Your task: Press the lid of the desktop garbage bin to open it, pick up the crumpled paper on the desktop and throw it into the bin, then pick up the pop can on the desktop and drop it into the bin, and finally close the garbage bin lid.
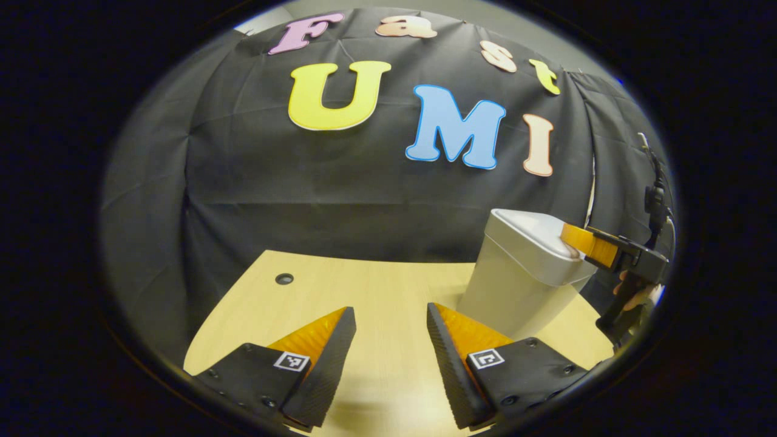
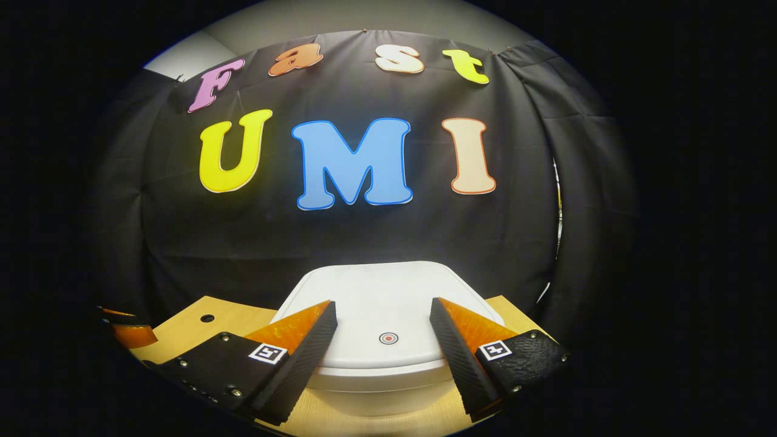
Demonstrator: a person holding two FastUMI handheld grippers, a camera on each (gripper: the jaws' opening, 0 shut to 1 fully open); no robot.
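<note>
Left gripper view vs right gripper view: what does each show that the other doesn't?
Left gripper view adds: the bin side-on, with the right gripper seen from outside at the lid's rim, and the hand holding it. Whether it touches the lid cannot be told.
Right gripper view adds: the lid top from close above, with a round mark between that gripper's open jaws.
Shared: the bin with lid down, the table and its hole.
</note>
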